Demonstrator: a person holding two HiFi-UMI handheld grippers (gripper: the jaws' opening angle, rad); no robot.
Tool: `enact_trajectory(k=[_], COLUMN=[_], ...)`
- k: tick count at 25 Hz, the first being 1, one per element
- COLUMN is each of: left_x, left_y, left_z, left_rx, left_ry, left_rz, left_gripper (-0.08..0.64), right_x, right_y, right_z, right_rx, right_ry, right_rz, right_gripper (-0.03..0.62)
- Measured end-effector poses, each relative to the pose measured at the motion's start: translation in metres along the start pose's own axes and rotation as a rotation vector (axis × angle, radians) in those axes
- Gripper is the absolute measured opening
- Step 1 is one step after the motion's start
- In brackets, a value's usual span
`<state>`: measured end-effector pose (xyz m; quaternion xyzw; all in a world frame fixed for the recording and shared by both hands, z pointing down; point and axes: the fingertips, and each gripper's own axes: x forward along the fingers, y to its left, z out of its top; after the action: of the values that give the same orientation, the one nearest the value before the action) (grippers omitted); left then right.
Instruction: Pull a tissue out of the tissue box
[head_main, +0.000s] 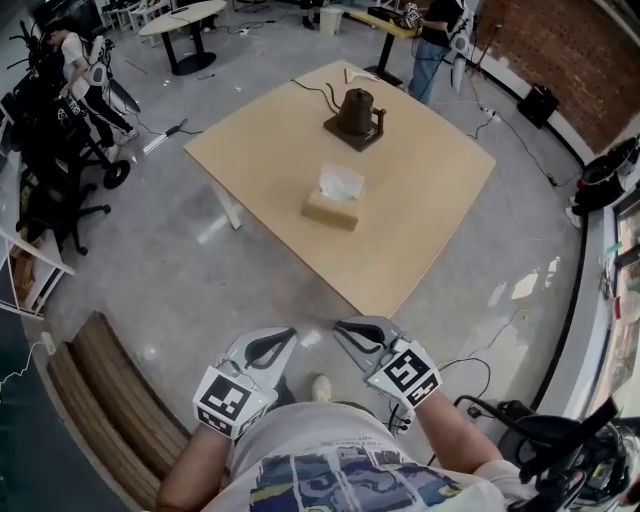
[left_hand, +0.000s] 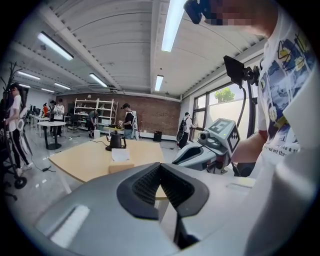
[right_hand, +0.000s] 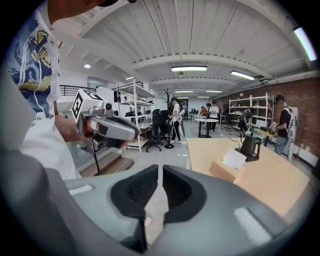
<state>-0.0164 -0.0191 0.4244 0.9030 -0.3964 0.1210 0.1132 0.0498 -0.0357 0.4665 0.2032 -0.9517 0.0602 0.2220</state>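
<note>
I held my left gripper (head_main: 288, 335) and right gripper (head_main: 342, 326) side by side near my chest, short of the wooden table (head_main: 430, 210). Both were empty: the left jaws met at the tips and the right showed only a thin slit. The tissue box (head_main: 331, 209) sat mid-table, well apart from both, with a white tissue (head_main: 341, 183) standing from its top.

A tan cardboard tissue box (head_main: 331, 208), a white tissue (head_main: 341, 183) standing upright from its top, lies well ahead of the left gripper (head_main: 289, 335) and right gripper (head_main: 342, 326).
</note>
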Motion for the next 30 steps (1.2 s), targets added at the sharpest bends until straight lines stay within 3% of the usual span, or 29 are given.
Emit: enact_trajectory(k=[9,15,21,26,30], left_x=[0.023,0.029,0.048,0.077,0.101], left_y=[0.087,0.134,0.161,0.175,0.176], left_z=[0.022,0.020,0.020,0.033,0.050], left_rx=[0.023,0.046,0.021,-0.004,0.019], left_ry=[0.023,0.043,0.051,0.044,0.044], left_rz=[-0.137,-0.202,-0.207,-0.181,-0.168], left_gripper=[0.000,0.000,0.000,0.000,0.000], right_x=[0.060,0.096,0.113,0.116,0.110], right_y=[-0.051,-0.078,-0.112,-0.171,-0.229], right_z=[0.046,0.055,0.054,0.051,0.046], right_rx=[0.042,0.059,0.048,0.004,-0.032], right_ry=[-0.010,-0.007,0.023,0.072,0.096], right_rz=[-0.108,-0.198,-0.202,-0.214,-0.245], right_gripper=[0.031,0.031,0.060,0.084,0.085])
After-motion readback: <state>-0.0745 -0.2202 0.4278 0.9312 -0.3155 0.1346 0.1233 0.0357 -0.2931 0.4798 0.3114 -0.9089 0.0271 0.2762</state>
